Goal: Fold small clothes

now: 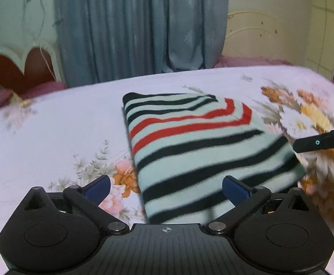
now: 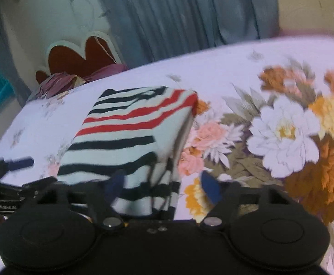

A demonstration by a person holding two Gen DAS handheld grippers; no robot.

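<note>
A small striped garment (image 1: pixel 196 146), pale mint with black and red stripes, lies folded into a compact stack on the floral bedsheet (image 1: pixel 52 137). My left gripper (image 1: pixel 165 189) is open and empty, its blue pads either side of the garment's near left corner, just above it. My right gripper (image 2: pixel 164 189) is open and empty over the garment's near right corner (image 2: pixel 148 190); the garment (image 2: pixel 130 133) stretches away from it. The right gripper's body shows at the right edge of the left wrist view (image 1: pixel 323 142). The left gripper shows at the left of the right wrist view (image 2: pixel 11 167).
The bed is covered with a pink-white sheet with big flower prints (image 2: pixel 281 133). A blue-grey curtain (image 1: pixel 139 27) hangs behind the bed. A heart-shaped headboard (image 2: pixel 82 55) and a purple pillow (image 2: pixel 59 82) sit at the far left.
</note>
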